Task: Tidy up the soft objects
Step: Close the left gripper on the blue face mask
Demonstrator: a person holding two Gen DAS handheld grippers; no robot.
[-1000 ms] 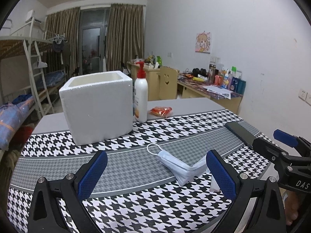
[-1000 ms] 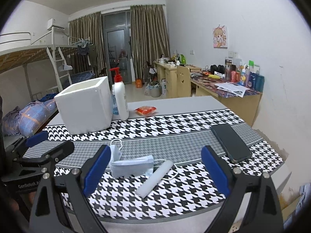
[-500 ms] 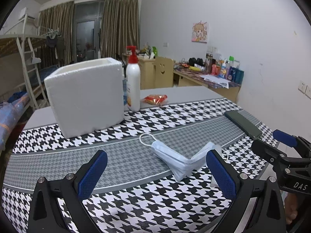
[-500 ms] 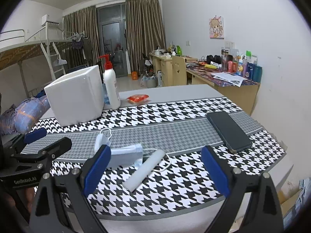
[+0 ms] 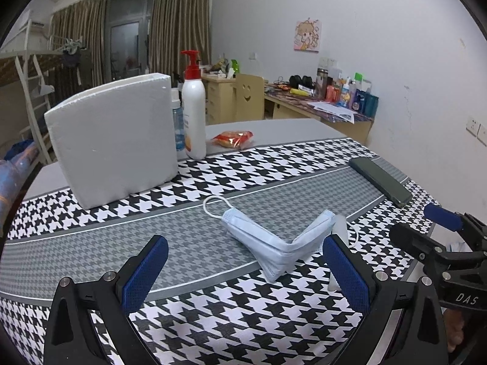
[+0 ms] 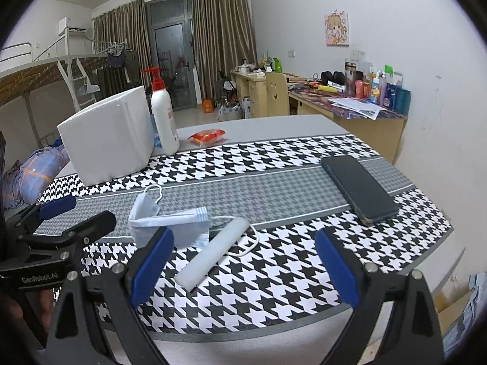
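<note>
Two grippers gaping wide, left gripper (image 5: 245, 269) lettered "GenRobot.AI", right gripper (image 6: 245, 269) "DAS", folded face masks (image 5: 275, 243) at 12 o'clock, foam box (image 5: 112, 140) at 10 o'clock.

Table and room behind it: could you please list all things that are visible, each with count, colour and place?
Face masks: folded stack, count unclear, light blue, near middle of the cloth.
Foam roll: one, white, lying beside the masks.
Foam box: one, white, far left.
Pump bottle: one, white with red pump, right of the box.
Snack packet: one, red, behind the bottle.
Phone: one, dark, right side.
Tablecloth: one, black-white houndstooth with grey band.
Desk: cluttered, wooden, by the wall.
Left gripper: blue jaws, open.
Right gripper: blue jaws, open.
</note>
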